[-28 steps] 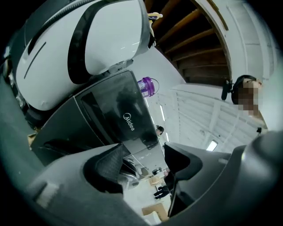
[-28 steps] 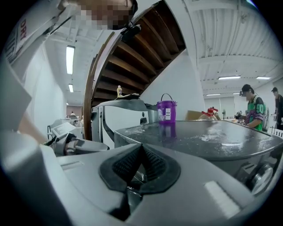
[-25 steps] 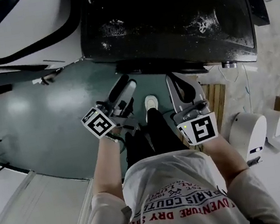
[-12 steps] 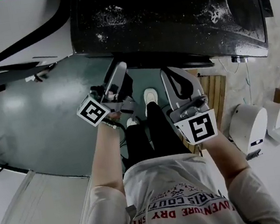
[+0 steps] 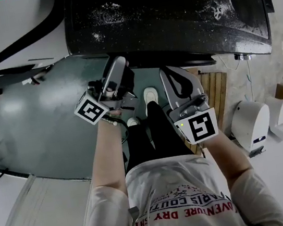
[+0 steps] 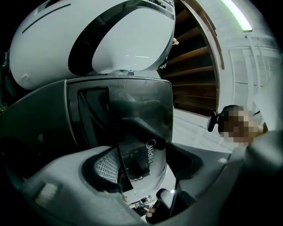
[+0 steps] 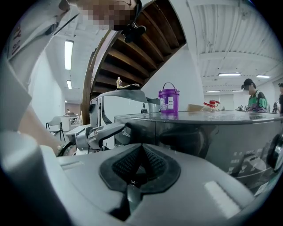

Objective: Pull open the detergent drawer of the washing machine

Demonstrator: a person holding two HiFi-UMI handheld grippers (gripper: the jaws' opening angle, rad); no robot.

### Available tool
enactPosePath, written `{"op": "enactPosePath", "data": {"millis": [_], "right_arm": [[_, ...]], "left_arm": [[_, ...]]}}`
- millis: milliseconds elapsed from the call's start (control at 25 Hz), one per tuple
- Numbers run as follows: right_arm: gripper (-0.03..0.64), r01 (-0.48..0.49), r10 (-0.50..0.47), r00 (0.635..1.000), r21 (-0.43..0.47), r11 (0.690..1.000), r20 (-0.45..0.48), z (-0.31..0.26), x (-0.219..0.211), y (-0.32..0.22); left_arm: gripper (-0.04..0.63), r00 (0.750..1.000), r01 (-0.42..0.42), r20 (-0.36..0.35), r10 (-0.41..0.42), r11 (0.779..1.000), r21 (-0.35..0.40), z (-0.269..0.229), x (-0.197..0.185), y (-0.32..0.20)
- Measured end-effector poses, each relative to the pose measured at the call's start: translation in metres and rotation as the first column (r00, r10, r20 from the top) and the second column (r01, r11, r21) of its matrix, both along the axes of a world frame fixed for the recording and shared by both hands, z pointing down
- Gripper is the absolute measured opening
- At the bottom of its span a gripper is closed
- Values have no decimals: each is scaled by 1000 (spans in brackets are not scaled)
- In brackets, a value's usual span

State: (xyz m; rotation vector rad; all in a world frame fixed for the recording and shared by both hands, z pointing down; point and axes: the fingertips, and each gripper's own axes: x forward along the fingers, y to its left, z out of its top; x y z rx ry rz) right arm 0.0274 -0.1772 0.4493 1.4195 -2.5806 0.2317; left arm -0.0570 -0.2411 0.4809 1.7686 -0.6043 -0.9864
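While right claw (image 7: 140, 167) sits closed, left claw (image 6: 141, 160) gapes near washer (image 5: 169, 16) edge

shirt: white printed T-shirt (image 5: 180, 191) | legs: black trousers (image 5: 152, 134) | feet: white shoes (image 5: 150, 95) | tools: grey left gripper (image 5: 123, 68), right gripper (image 5: 171, 73)

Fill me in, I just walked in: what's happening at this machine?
A person stands at a dark washing machine, holding a gripper in each hand. The left gripper is open, jaws apart at the machine's front by the brand logo. The right gripper is shut and empty, held short of the front. Nothing there looks pulled out yet.
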Motion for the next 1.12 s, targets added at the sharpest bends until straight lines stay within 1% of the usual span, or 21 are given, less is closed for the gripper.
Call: {"op": "enactPosePath", "data": {"millis": [160,280,400,600,760,960,1120], "right_arm": [[2,-2,2,1000,-4,1000,-5,3,-2,2],[2,-10,10,1000,-5,1000,2,3,-2,5],[2,-6,6,1000,12,1000,-30,5,4,10],[2,-16,17,999,16,1000,-40,6,10,9],[2,-40,41,999,16,999,-34,4,18,11],[2,-92,93,995,25,995,-37,5,27,13],[2,-100,102,993,35,994,-56,6,25,22]], "left_arm": [[322,1000,11,-29,-11,1000,5,-1,0,-1],[307,999,8,-45,-8,1000,8,0,-2,0],[296,998,9,-59,-8,1000,12,0,-2,2],[295,999,8,-53,-7,1000,9,0,-2,1],[279,999,1,-51,0,1000,19,-1,-5,21],[287,999,-11,-48,12,1000,8,-2,-6,32],[288,999,-17,-44,17,1000,9,-3,-7,40]]}}
